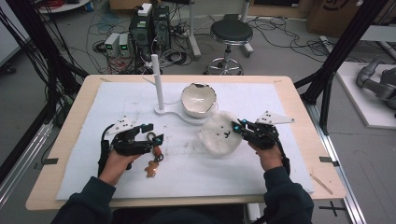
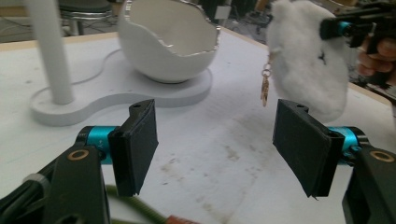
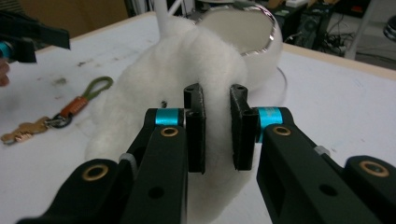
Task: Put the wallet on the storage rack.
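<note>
A white fluffy plush (image 1: 218,134) with a small stitched face lies on the white mat (image 1: 196,175), right of centre. My right gripper (image 1: 240,127) is shut on its right edge; in the right gripper view the jaws pinch the fur (image 3: 217,126). In the left gripper view the plush (image 2: 308,65) stands tilted up, and a small gold clasp (image 2: 265,88) hangs from it. My left gripper (image 1: 152,133) is open, its jaws wide apart (image 2: 219,144) with nothing between them. It hovers just over a keychain (image 1: 154,158) with a green loop, a brown tab and a gingerbread charm (image 3: 60,116).
A white stand (image 1: 180,115) with an upright post (image 1: 157,79) carries a cracked-egg-shaped bowl (image 1: 198,99) behind the plush. The bowl (image 2: 168,42) is just ahead of the left gripper. On the floor beyond the table are a stool (image 1: 230,35) and computer boxes (image 1: 149,28).
</note>
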`<state>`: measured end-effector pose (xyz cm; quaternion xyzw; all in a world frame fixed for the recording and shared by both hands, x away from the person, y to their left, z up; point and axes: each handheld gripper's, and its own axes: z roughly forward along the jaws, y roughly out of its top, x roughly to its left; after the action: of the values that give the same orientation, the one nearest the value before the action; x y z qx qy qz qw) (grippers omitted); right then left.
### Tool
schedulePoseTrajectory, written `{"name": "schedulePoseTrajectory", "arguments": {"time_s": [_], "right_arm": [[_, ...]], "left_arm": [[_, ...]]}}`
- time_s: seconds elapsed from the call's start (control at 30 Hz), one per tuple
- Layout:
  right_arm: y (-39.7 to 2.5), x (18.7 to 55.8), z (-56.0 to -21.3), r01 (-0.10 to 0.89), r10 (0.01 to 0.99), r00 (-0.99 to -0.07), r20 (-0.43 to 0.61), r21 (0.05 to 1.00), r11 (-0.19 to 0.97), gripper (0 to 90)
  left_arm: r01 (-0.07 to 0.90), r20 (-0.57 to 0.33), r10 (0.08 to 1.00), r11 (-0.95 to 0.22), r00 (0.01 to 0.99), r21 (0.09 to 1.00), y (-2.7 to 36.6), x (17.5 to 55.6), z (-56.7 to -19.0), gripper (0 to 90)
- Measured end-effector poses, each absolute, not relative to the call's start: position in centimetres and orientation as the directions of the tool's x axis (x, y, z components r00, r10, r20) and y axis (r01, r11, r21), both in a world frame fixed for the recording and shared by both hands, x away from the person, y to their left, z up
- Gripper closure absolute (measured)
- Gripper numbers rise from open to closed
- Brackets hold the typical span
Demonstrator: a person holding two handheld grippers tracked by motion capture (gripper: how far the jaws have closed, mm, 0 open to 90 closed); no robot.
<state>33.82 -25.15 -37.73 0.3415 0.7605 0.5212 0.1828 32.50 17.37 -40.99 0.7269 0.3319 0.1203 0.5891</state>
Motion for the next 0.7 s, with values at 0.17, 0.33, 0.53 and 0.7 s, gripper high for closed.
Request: {"name": "schedulePoseTrajectory", "arguments": {"time_s": [0.17,0.33,0.53,0.7], "right_arm": [[-23.4,33.8,-37.7,0.309,0.679,-0.730,0.076,0.923,0.230,79.7],[-21.5,33.4,-37.6,0.293,0.637,-0.766,0.082,0.927,0.234,79.6],[-19.4,32.9,-37.5,0.264,0.583,-0.809,0.076,0.933,0.245,79.5],[-18.7,32.7,-37.5,0.255,0.564,-0.824,0.064,0.929,0.267,79.4]], "left_arm": [[0.343,-0.217,0.582,-0.114,0.784,0.932,15.6,32.6,-41.2,30.6],[0.344,-0.221,0.530,-0.146,0.819,0.927,13.7,32.6,-41.5,26.7],[0.344,-0.215,0.487,-0.191,0.847,0.919,12.8,32.5,-41.7,29.8],[0.316,-0.174,0.462,-0.250,0.869,0.915,12.6,32.1,-41.8,67.8]]}}
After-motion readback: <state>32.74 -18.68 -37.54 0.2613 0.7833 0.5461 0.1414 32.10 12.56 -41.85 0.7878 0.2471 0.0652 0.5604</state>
